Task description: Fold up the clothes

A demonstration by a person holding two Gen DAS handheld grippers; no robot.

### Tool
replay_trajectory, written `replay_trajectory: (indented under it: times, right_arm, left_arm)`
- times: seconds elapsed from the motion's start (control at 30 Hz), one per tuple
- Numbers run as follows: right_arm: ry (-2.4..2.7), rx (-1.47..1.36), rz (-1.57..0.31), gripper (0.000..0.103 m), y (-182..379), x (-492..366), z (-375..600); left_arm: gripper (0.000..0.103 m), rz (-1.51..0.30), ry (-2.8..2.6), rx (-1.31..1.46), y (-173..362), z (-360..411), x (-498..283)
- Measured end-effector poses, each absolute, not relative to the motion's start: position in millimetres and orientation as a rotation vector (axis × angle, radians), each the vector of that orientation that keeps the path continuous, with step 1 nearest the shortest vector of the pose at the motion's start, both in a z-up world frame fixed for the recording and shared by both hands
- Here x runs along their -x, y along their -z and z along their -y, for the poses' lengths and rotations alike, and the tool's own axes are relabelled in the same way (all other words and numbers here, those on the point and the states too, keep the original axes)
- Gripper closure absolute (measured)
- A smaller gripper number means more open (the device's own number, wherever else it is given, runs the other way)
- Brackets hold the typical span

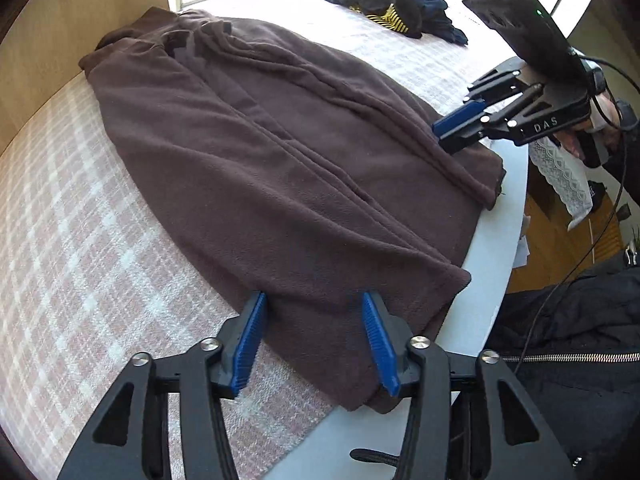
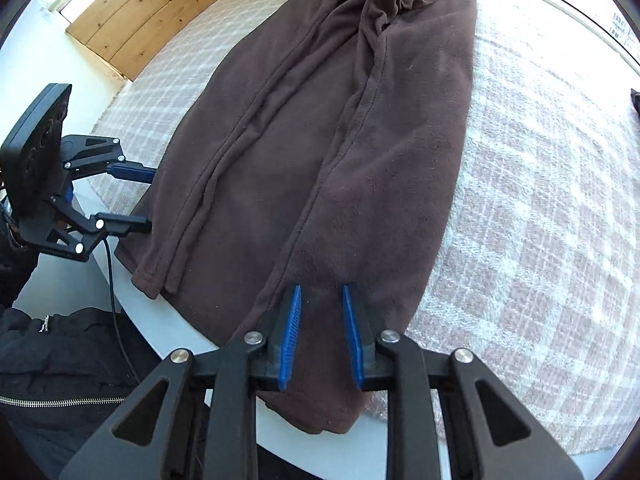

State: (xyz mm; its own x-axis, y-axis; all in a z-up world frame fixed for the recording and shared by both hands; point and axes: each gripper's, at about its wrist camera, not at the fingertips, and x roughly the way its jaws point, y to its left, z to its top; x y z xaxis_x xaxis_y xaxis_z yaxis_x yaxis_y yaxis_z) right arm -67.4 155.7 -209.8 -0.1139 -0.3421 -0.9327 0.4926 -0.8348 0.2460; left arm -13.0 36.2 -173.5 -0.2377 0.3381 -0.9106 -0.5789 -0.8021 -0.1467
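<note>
A brown fleece garment point(image 1: 280, 160) point(image 2: 340, 140) lies lengthwise on a pink and white plaid blanket point(image 1: 60, 260) point(image 2: 540, 200), folded into a long narrow shape with its hem near the white edge. My left gripper point(image 1: 313, 298) point(image 2: 152, 200) stands open over one hem corner, and its blue pads do not press the fleece. My right gripper point(image 2: 321, 289) point(image 1: 440, 136) is at the other hem corner. Its jaws stand a little apart, with fleece lying below the gap, and it is open.
A pile of dark clothes point(image 1: 384, 4), one piece with yellow stripes, lies at the far side of the blanket. A wooden panel point(image 1: 60, 40) point(image 2: 152, 12) borders the far end. The white edge point(image 1: 500, 240) runs beside a person's black zipped jacket point(image 1: 580, 340).
</note>
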Motion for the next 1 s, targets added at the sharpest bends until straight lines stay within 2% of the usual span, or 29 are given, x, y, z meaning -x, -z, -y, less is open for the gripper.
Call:
replay_trajectory:
  times: [0.3,0.37,0.43,0.53,0.57,0.6,0.7,0.73,0.77,0.8,0.87,0.9,1.0]
  right_arm:
    - [1.962,-1.516,-0.217,0.081,191.7,58.1,-145.4]
    - [1.941,-1.476,-0.166,0.081,186.2,62.2,-141.2]
    - [1.915,-1.424,-0.120,0.081,179.6,68.5,-131.8]
    - [1.891,-1.345,-0.156,0.081,173.9,81.5,-102.8]
    - [1.879,-1.331,-0.178,0.083,174.9,85.4,-92.5]
    - [1.839,-1.338,-0.192,0.090,178.9,89.0,-81.9]
    - [1.733,-1.365,-0.265,0.092,195.2,91.4,-55.7]
    - [1.713,-1.390,-0.340,0.093,203.9,89.9,-51.8]
    - [1.710,-1.397,-0.348,0.101,206.7,92.4,-57.4]
    - [1.711,-1.403,-0.354,0.103,208.7,95.2,-63.0]
    - [1.750,-1.423,-0.338,0.103,203.4,103.9,-74.1]
    - [1.763,-1.432,-0.335,0.099,201.1,107.1,-78.1]
    - [1.697,-1.432,-0.406,0.099,200.4,98.1,-64.6]
  left_arm:
    - [0.051,-0.244,-2.121,1.385,147.4,-45.2,2.4]
    - [0.057,-0.246,-2.094,1.379,148.2,-57.4,4.5]
    - [0.058,-0.273,-2.065,1.398,156.8,-67.7,5.1]
    - [0.058,-0.311,-2.062,1.415,168.5,-71.2,0.7]
    - [0.058,-0.296,-2.068,1.417,168.1,-69.8,0.0]
    - [0.058,-0.276,-2.072,1.423,167.7,-67.8,-0.1]
    - [0.058,-0.250,-2.085,1.424,167.1,-64.1,-2.1]
    - [0.058,-0.249,-2.088,1.423,167.0,-63.7,-3.2]
    - [0.058,-0.250,-2.089,1.423,166.5,-63.0,-4.3]
    - [0.058,-0.255,-2.089,1.423,165.9,-62.1,-5.7]
    - [0.058,-0.252,-2.094,1.427,163.3,-59.1,-8.4]
    - [0.058,-0.243,-2.100,1.425,161.4,-57.2,-9.4]
    - [0.058,-0.219,-2.099,1.437,160.8,-52.3,-11.2]
